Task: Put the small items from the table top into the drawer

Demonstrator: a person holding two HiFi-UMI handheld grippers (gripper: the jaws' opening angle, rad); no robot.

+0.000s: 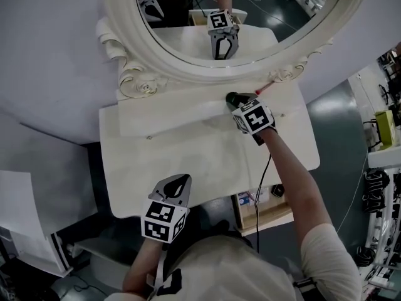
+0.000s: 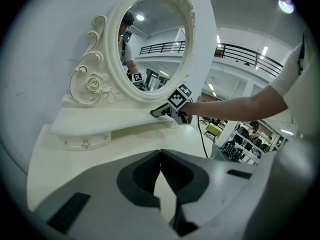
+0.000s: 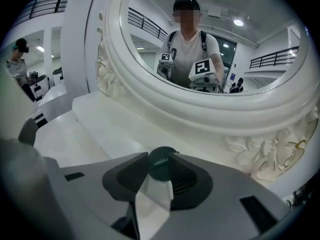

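Facing the mirror (image 1: 188, 68) at 12 o'clock, a dark round item (image 3: 161, 161) is clamped by the right gripper (image 3: 160, 168); the left gripper (image 2: 160, 158) is closed, empty.

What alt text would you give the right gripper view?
The right gripper grips a small dark round item between its jaw tips, over a white shelf. Behind it, an ornate white mirror reflects a person holding a marker-cubed gripper in each hand.
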